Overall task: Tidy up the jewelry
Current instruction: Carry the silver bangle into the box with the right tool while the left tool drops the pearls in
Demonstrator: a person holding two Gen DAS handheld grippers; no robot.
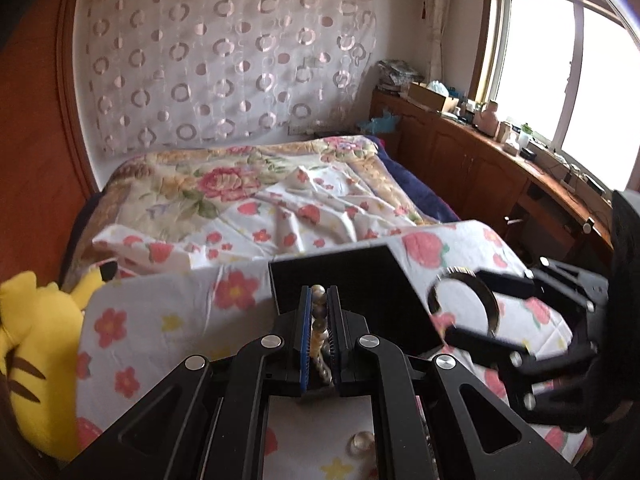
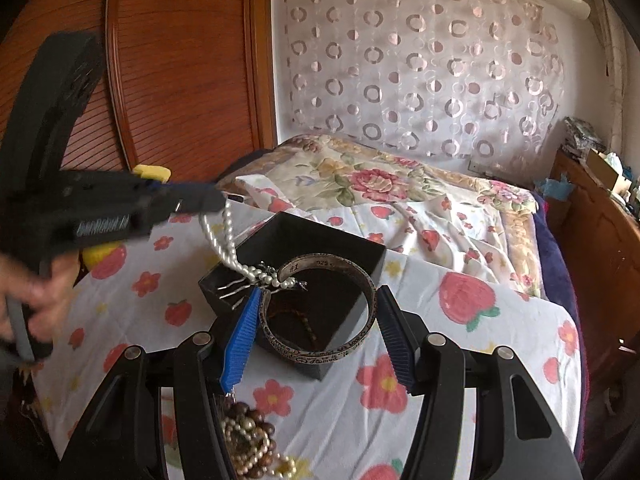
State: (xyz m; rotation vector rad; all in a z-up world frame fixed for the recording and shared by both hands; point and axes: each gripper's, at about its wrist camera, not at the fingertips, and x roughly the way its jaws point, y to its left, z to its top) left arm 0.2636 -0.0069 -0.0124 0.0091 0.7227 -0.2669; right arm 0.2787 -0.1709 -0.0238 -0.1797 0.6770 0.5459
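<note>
A black open box stands on the flower-print table cover; it also shows in the left wrist view. My left gripper is shut on a pearl necklace, and the strand hangs down into the box. My right gripper is shut on a silver bangle and holds it over the box. The right gripper with the bangle shows at the right of the left wrist view.
A heap of brown and pearl beads lies on the cover below my right gripper. A clear bead ring lies under my left gripper. A yellow plush toy sits left. A bed lies beyond, a wooden counter right.
</note>
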